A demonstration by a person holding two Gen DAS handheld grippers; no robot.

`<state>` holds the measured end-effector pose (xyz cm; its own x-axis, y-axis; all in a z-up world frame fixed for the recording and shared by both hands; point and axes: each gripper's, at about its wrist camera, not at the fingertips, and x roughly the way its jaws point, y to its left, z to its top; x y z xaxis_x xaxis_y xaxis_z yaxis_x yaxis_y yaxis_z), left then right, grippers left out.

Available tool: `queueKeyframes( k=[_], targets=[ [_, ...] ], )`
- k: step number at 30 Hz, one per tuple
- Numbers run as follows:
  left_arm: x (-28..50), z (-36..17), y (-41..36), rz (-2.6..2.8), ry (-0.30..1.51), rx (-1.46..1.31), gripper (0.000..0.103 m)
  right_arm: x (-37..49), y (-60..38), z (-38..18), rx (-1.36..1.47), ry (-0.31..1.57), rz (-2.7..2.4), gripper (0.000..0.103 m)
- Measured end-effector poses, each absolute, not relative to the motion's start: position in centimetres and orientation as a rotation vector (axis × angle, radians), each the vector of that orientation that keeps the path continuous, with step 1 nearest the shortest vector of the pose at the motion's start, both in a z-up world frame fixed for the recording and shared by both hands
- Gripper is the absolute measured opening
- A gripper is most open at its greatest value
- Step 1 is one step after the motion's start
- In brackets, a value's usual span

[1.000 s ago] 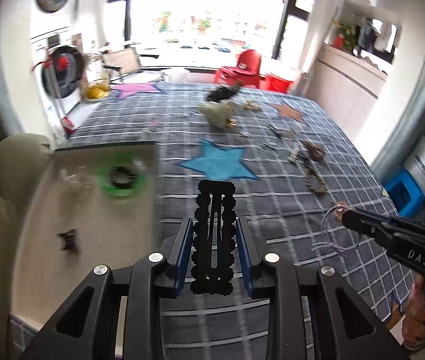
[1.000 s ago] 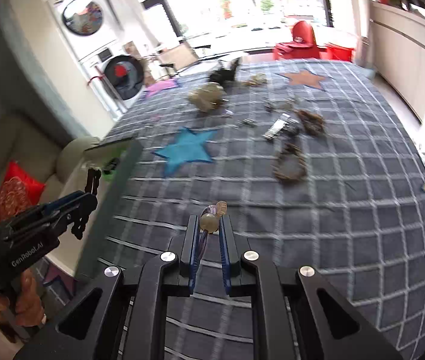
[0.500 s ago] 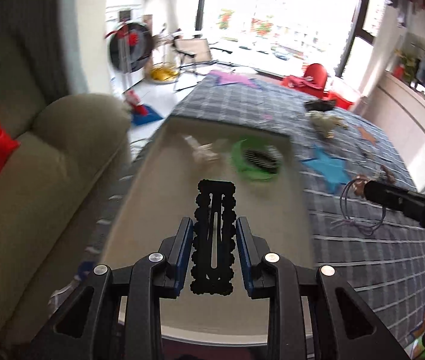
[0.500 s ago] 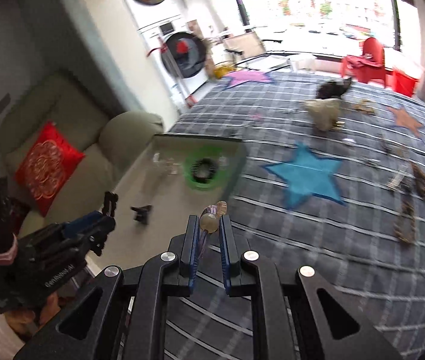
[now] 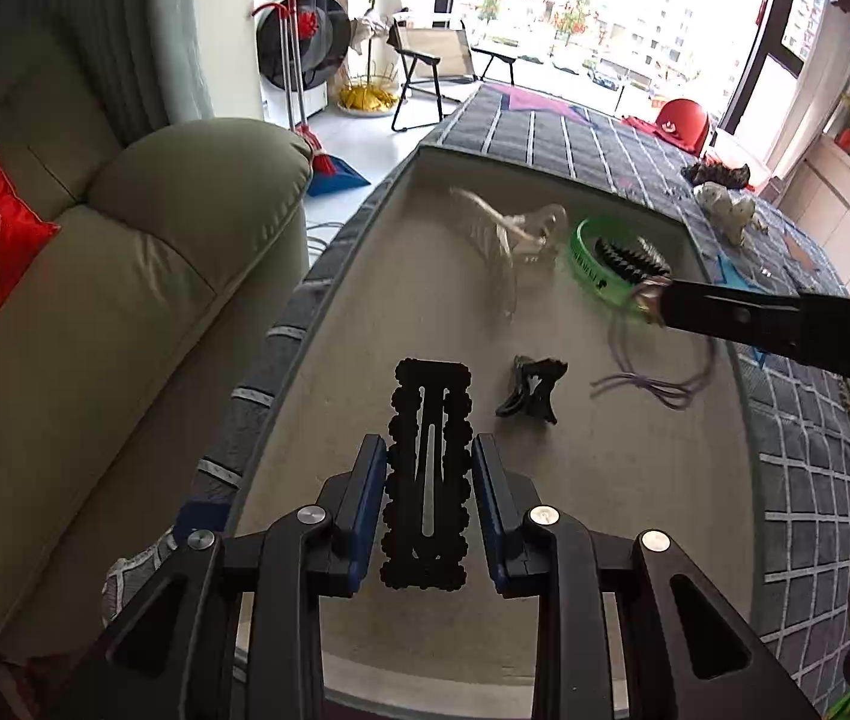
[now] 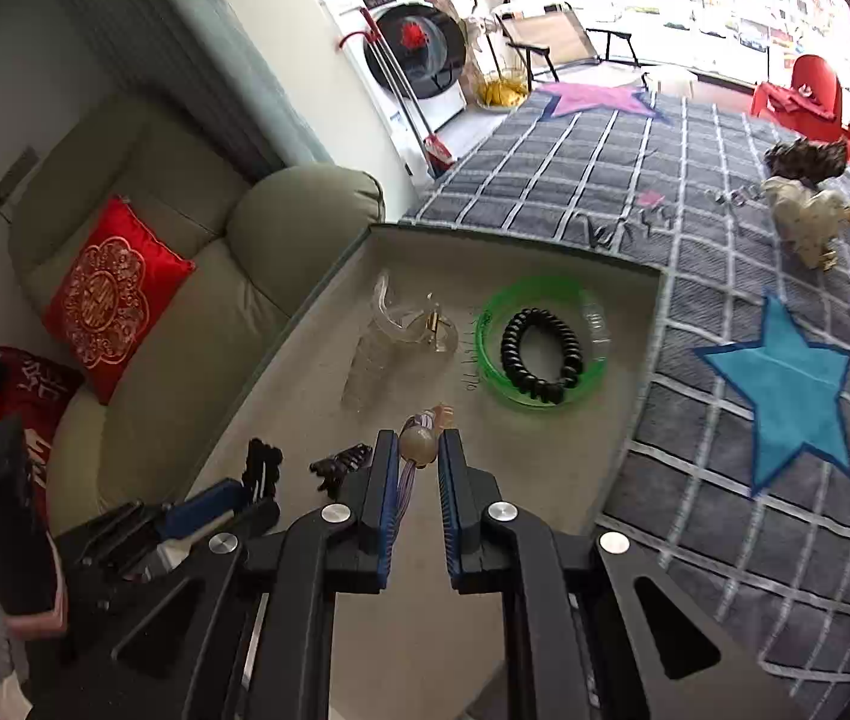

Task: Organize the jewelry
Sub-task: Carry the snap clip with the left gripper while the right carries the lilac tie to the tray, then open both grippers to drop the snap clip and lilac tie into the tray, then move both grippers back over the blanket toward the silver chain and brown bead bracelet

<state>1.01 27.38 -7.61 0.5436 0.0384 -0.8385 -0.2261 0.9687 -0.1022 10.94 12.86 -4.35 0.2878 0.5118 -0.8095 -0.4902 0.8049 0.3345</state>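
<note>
My left gripper (image 5: 430,447) is shut on a black scalloped hair clip (image 5: 430,474) and holds it above the beige tray (image 5: 401,324). My right gripper (image 6: 419,450) is shut on a beaded purple cord necklace (image 6: 419,441), whose loops hang over the tray in the left wrist view (image 5: 659,381). In the tray lie a small black claw clip (image 5: 532,389), a clear hair claw (image 6: 395,330) and a green bangle (image 6: 542,342) with a black spiral hair tie (image 6: 539,354) inside it. The left gripper with its clip also shows in the right wrist view (image 6: 257,471).
The tray sits at the edge of a grey checked cloth (image 6: 725,456) with a blue star (image 6: 785,384). More jewelry and a white ornament (image 6: 809,222) lie farther back on the cloth. A beige sofa (image 5: 113,276) with a red cushion (image 6: 107,294) stands left of the tray.
Both grippers have swung left from over the cloth to above the tray, each still holding its item. The necklace now hangs over the tray's right half.
</note>
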Motion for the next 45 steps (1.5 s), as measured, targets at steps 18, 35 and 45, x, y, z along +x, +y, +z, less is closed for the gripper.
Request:
queueKeyframes(
  k=[18,35,45],
  targets=[
    [1.9,-7.8,26.1,0.202,1.002,-0.113,0.032,12.9,13.9,-7.9,0.008,1.172,0.616,0.015],
    [1.0,-5.1,24.5,0.217,0.925,-0.071,0.103,11.7,10.2,-3.9,0.089,1.098,0.61,0.073],
    [0.6,-1.9,20.1,0.16,0.88,-0.038,0.103,10.3,1.8,-2.5,0.177,1.071,0.506,0.088]
  ],
)
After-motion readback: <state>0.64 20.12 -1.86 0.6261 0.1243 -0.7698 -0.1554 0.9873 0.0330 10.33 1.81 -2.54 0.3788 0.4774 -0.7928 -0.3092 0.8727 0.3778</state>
